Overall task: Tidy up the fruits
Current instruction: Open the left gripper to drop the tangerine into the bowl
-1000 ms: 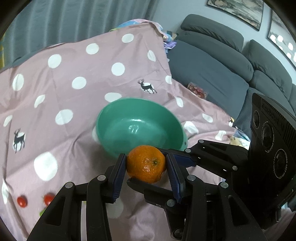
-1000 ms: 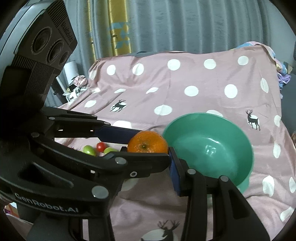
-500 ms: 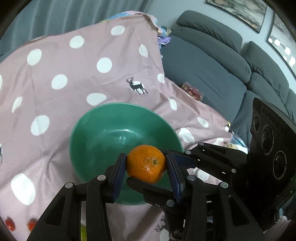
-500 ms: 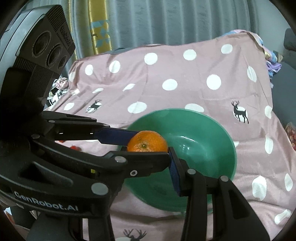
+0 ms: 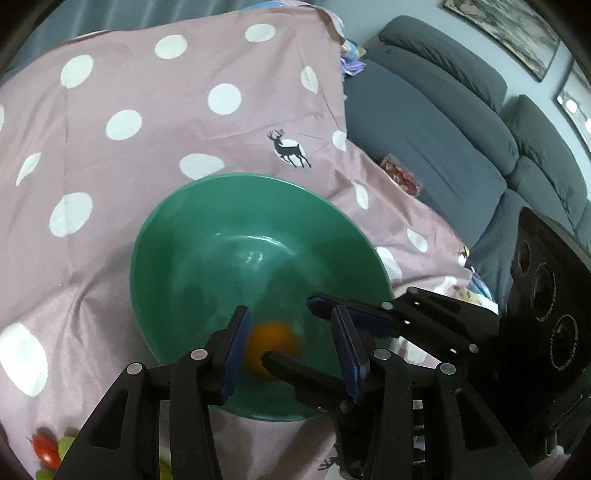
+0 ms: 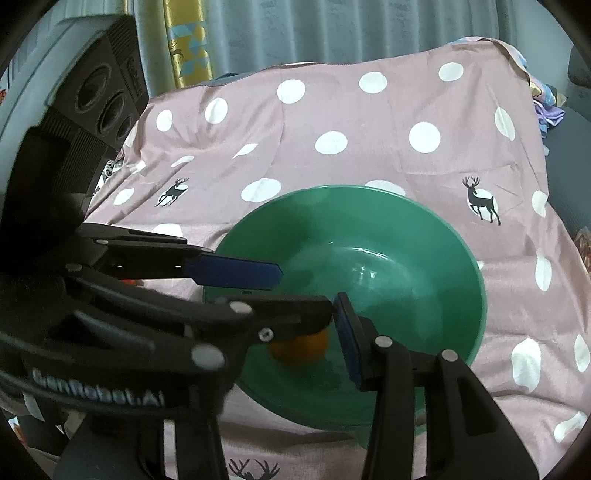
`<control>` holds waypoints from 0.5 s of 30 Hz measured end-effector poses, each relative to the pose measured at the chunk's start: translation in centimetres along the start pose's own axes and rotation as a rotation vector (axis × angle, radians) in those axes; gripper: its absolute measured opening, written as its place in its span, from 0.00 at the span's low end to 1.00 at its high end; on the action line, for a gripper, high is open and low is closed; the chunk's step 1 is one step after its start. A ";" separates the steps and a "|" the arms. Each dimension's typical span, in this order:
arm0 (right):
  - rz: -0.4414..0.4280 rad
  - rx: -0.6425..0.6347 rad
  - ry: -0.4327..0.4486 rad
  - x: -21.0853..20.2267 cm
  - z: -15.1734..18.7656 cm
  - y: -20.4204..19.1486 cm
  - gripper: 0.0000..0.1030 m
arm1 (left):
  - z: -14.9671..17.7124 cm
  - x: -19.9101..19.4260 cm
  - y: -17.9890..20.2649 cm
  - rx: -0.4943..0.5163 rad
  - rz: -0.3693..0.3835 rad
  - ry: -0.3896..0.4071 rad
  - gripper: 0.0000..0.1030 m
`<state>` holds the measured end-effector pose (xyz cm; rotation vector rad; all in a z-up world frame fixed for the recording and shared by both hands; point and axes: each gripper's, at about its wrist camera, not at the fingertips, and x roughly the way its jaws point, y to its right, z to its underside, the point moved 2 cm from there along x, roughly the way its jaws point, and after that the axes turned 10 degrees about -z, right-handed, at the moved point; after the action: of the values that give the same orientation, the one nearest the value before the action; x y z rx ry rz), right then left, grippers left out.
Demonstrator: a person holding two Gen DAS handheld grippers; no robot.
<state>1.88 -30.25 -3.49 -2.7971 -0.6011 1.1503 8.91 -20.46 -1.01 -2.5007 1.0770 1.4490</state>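
Observation:
A green bowl [image 5: 207, 266] sits on the pink polka-dot cloth; it also shows in the right wrist view [image 6: 424, 266]. A blurred orange mandarin [image 5: 271, 345] is inside the bowl near its front wall, below my left gripper [image 5: 290, 339], which is open above it. In the right wrist view the mandarin [image 6: 299, 349] shows partly behind the left gripper's finger. My right gripper [image 5: 321, 330] reaches in from the right beside the left one, open and empty; only one of its fingers shows in its own view.
Small red and green fruits [image 5: 48, 448] lie on the cloth at the lower left. A grey sofa [image 5: 461, 140] stands to the right behind the table. Curtains [image 6: 332, 29] hang behind the table's far edge.
My left gripper moved over the bowl and opened. The mandarin left its pads and dropped into the bowl.

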 end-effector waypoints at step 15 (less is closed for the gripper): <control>0.149 -0.121 0.097 -5.1 -0.5 -4.4 0.83 | 2.2 -7.8 -4.1 -0.084 -0.233 0.148 0.86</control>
<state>-2.54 -28.05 1.13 -3.0258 -0.4769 1.0251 7.22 -12.37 2.75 -2.7192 0.7244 1.2887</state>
